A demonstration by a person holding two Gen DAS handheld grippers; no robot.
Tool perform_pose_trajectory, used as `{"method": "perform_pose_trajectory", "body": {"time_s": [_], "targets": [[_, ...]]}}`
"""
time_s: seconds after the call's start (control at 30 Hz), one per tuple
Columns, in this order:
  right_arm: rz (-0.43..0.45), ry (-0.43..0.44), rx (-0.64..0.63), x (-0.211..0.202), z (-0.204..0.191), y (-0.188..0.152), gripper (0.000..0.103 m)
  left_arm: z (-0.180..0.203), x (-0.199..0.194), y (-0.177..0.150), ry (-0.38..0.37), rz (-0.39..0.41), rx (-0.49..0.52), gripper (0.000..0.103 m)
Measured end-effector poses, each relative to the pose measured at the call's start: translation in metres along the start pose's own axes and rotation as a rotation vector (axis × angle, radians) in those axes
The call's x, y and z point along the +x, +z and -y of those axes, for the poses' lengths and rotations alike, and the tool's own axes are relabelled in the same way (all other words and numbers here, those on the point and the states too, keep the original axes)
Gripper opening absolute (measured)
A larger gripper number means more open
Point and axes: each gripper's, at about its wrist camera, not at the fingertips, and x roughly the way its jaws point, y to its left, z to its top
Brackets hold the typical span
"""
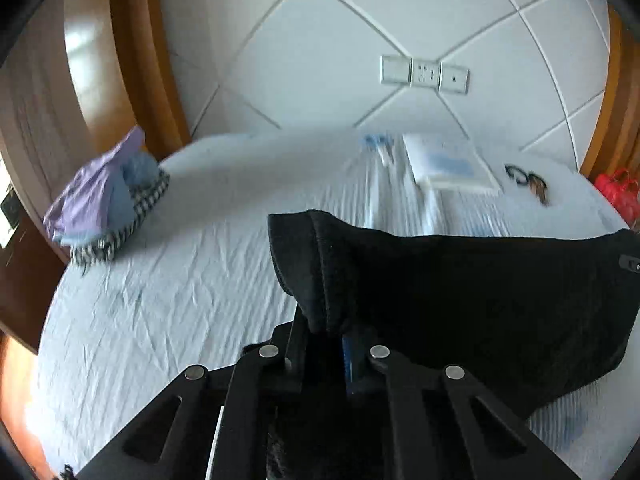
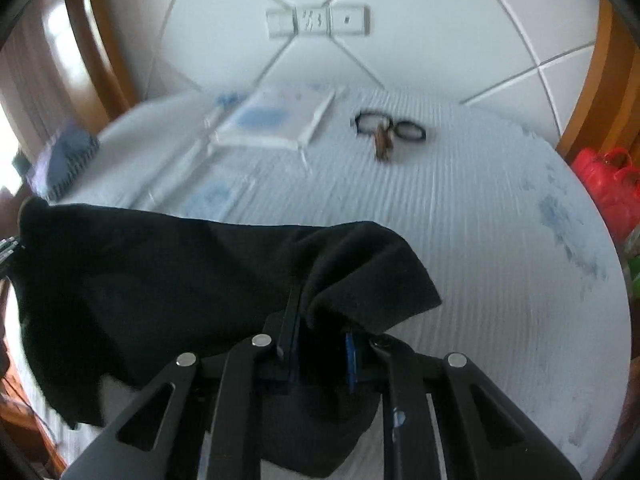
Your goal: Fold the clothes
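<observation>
Above the pale blue bed sheet (image 1: 168, 320), the black garment (image 1: 460, 280) hangs stretched between both tools: the left gripper (image 1: 320, 332) pinches one corner tight, the right gripper (image 2: 320, 328) clamps the other, with glasses (image 2: 390, 128) lying beyond.
</observation>
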Motion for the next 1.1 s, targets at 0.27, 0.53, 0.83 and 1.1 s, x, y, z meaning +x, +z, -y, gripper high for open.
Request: {"method": "perform_pose_trajectory", "body": {"time_s": [0.27,0.53,0.83,1.1], "targets": [[-0.014,-0.053,0.230,0.034,0.039,0.034,0.038,-0.046,0.046,0.040,-0.023,-0.127,-0.101,0.066],[-0.096,0.154,0.083,0.010,-0.024,-0.013,0.043,-0.049,-0.016,-0.044,-0.094,-0.212,-0.078,0.069],[-0.230,0.444,-0.049,0.024,-0.164,-0.078,0.043,-0.035,-0.036,-0.141,-0.166,-0.283,-0.096,0.069],[-0.272,0.499,-0.059,0.041,-0.218,-0.092,0.035,-0.008,-0.018,-0.147,-0.249,-0.279,-0.048,0.069]]}}
